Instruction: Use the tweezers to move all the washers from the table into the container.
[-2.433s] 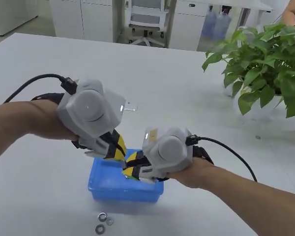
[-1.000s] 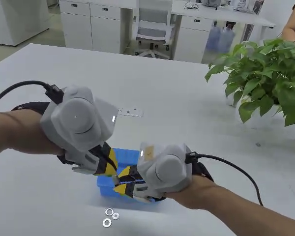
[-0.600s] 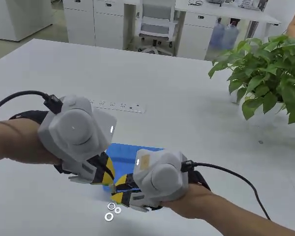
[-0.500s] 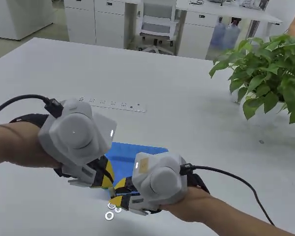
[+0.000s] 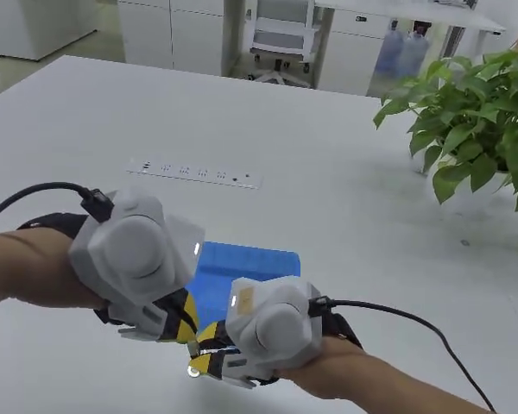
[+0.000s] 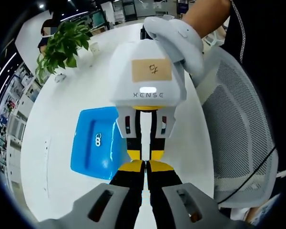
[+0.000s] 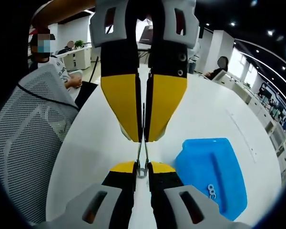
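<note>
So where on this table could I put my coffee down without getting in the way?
Bare tabletop runs between the power strip and the plant, and beyond the strip to the far edge. Crowded: the near side, where the left gripper and right gripper meet on the tweezers beside the blue container.

In the right gripper view the thin tweezers (image 7: 142,155) run up between the pads of the left gripper (image 7: 142,138), which hide their upper part. At their tips, between the jaws of the right gripper (image 7: 142,167), sits a small blurred ring (image 7: 142,171); whether it is a washer, I cannot tell. The washers (image 7: 211,191) inside the blue container (image 7: 219,162) at 4 o'clock are too small to count. In the head view both gripper bodies cover their jaws and the near part of the container; the plant (image 5: 475,112) at 2 o'clock is cut by the right edge.
</note>
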`<state>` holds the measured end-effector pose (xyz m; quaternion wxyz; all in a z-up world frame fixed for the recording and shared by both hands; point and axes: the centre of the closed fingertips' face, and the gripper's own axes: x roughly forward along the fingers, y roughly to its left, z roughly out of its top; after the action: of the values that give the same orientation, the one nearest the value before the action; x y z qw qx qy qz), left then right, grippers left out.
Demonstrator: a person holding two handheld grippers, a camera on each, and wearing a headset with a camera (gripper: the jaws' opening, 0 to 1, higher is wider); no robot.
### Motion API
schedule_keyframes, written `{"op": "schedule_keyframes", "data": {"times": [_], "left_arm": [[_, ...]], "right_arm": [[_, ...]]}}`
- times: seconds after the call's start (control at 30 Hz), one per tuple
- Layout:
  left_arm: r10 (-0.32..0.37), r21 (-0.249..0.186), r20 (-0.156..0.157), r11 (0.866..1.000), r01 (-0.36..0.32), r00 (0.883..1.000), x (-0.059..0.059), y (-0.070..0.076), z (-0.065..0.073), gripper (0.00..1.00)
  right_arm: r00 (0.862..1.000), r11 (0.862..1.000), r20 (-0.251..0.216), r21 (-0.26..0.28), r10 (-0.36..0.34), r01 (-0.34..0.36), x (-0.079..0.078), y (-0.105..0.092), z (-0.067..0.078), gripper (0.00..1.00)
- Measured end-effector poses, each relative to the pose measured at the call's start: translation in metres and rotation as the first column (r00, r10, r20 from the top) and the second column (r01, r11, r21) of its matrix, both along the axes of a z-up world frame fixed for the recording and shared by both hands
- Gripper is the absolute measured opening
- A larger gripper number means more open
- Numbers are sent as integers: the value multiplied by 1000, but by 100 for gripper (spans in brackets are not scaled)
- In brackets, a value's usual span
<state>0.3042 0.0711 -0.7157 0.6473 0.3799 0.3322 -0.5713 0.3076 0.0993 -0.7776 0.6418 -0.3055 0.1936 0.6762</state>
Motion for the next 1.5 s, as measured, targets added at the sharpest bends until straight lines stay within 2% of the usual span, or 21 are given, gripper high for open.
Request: {"op": "schedule_keyframes", "data": {"times": [0.2,0.63,0.73,0.87,1.2,1.5], "left_arm": [[8,2,-9,1000,-8,1000,-3,1,-5,6],[16,-13,-15,1000,-16,1000,-1,1,-3,6],[13,-8,-18,1000,-13,1000,-2,1,-7,6],[15,-24,-22,1000,-16,1000,-3,-2,-6,6],[19,-30,-24,999,-20,1000,0,-3,-6,6],[20,-36,-30,999,-21,999,-1,-3,-6,6]], "right_arm": [[1000,1000,-15,-4,6,-6,-3,2,-5,11],[1000,1000,-27,6,2,-2,-5,3,-4,11],[1000,1000,-28,-2,2,-2,-6,2,-8,11],[999,1000,-32,-2,-3,3,-7,1,-8,12],[999,1000,-33,-10,0,0,-6,0,-9,13],[999,1000,-50,-9,-12,11,-6,0,-10,10]]}}
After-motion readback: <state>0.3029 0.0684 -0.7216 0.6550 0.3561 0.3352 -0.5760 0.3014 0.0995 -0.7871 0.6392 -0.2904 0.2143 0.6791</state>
